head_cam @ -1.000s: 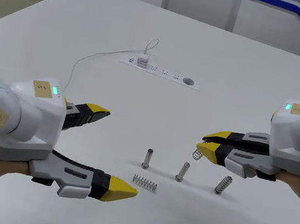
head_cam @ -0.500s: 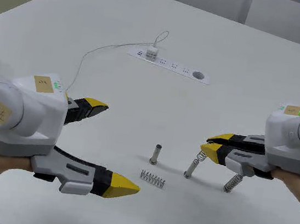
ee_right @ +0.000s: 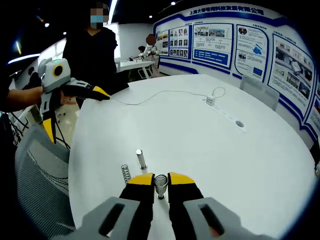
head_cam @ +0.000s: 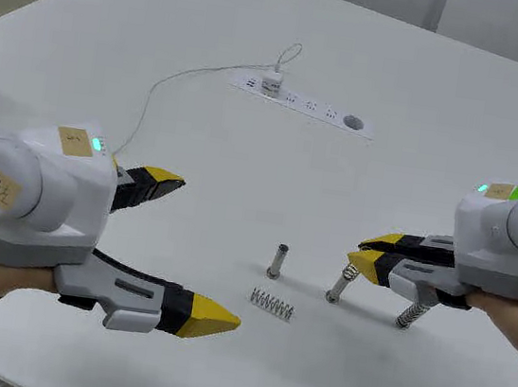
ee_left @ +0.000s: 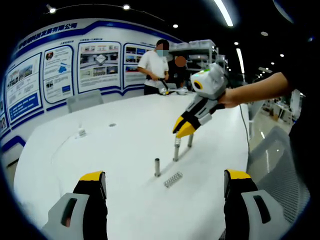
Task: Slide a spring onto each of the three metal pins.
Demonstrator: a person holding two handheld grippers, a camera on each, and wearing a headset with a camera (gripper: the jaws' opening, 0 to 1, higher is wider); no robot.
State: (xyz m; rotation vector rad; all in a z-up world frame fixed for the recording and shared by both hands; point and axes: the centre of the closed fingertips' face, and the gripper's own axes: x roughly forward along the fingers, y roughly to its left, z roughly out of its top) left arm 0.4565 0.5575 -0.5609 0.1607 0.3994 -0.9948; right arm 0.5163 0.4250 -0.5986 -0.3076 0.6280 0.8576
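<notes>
At the table's near side, the right gripper has its jaws closed on a spring. The coil sits over the top of the middle pin, seemingly only partway on. Just beside it, on the person's right, the right pin already wears a spring. To the left, the bare pin stands upright, and a loose spring lies flat on the table near its foot. The left gripper hovers well apart, jaws wide open, holding nothing. As I judge it, one pin is done, one is in hand and one is left.
</notes>
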